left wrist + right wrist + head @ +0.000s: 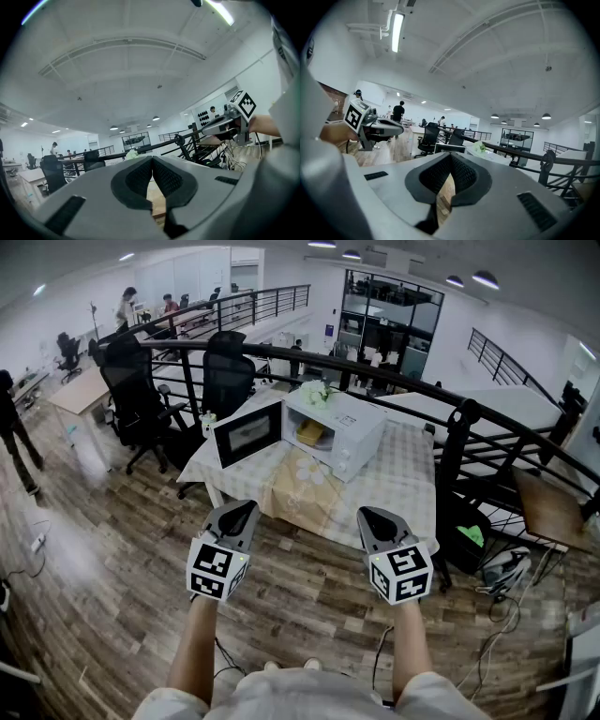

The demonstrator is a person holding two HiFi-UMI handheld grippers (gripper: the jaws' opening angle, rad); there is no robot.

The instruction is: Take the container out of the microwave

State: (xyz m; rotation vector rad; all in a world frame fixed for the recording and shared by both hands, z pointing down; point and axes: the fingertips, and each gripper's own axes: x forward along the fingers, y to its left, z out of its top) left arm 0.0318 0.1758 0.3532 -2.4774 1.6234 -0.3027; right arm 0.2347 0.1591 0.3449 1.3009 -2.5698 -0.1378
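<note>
A white microwave [345,430] stands on a table with a checked cloth [403,486], its door [247,433] swung open to the left. Inside the oven sits a yellowish container [310,433]. Both grippers hover over the wooden floor in front of the table, well short of the microwave. My left gripper [246,510] is shut with nothing between its jaws, its tips [152,160] meeting. My right gripper [369,516] is also shut and empty, tips [450,157] pressed together. Each gripper view shows the other gripper [224,125] [375,125] held level alongside.
A small bunch of flowers [317,392] lies on top of the microwave. Black office chairs [139,399] stand left of the table. A dark railing [469,418] runs behind and to the right of it. Cables [502,610] lie on the floor at right. People stand far back.
</note>
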